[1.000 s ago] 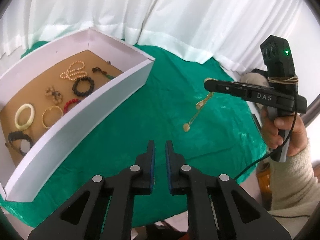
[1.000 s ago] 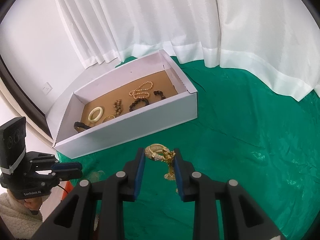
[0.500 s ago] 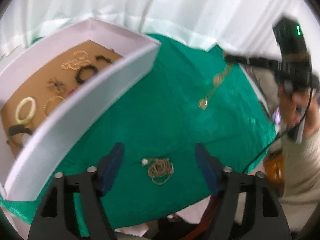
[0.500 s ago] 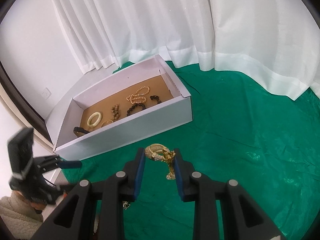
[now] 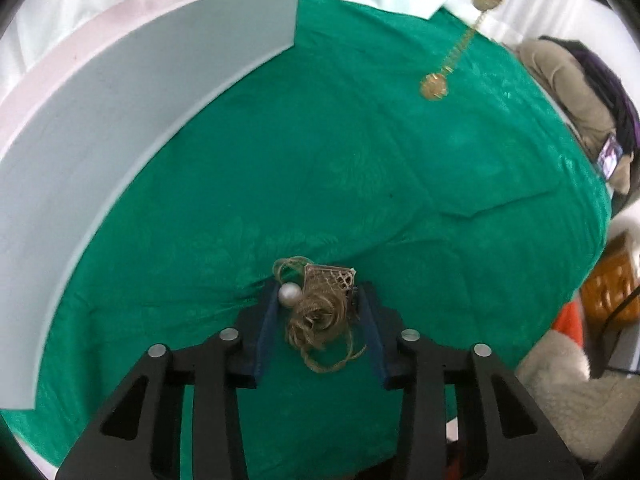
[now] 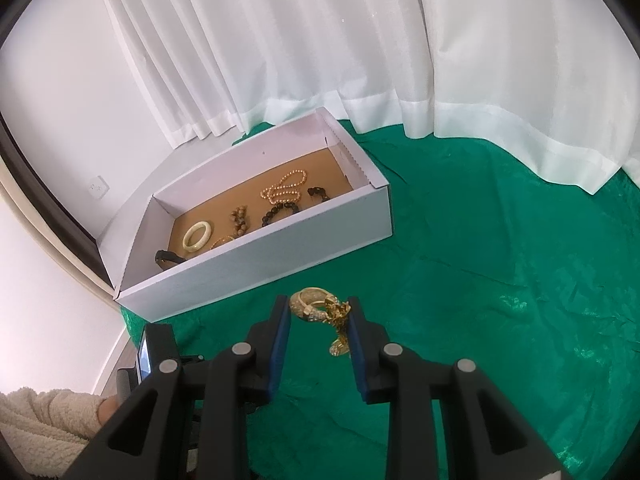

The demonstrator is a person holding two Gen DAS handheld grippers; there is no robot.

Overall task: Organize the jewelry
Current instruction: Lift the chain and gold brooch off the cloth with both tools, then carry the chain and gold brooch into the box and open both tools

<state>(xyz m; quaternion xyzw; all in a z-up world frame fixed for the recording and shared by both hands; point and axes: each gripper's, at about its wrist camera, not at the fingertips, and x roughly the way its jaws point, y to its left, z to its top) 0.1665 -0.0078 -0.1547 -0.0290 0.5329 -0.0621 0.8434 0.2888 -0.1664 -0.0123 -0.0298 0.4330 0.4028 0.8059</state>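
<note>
My left gripper point(image 5: 318, 300) points down at the green cloth point(image 5: 360, 168), its jaws closing on a tangled pale gold necklace point(image 5: 320, 316) with a white pearl point(image 5: 289, 294) and a filigree pendant. The pearl touches the left pad and the pendant touches the right one. My right gripper point(image 6: 318, 312) hangs above the cloth, shut on a gold bangle point(image 6: 310, 304) with a gold chain point(image 6: 338, 338) dangling from it. That chain and its round pendant point(image 5: 434, 86) also show at the top right of the left wrist view. The white box point(image 6: 256, 256) holds several bracelets and a bead string point(image 6: 284, 188).
The box wall point(image 5: 120, 120) curves along the left of my left gripper. White curtains point(image 6: 360, 60) hang behind the table. A fleece sleeve point(image 6: 44, 424) and a phone screen point(image 6: 144, 354) lie at the lower left, off the table edge. A bag point(image 5: 568, 92) sits at the right.
My left gripper opened wide, dropped down over the tangled necklace on the cloth and has narrowed around it. The right gripper has kept still with the bangle.
</note>
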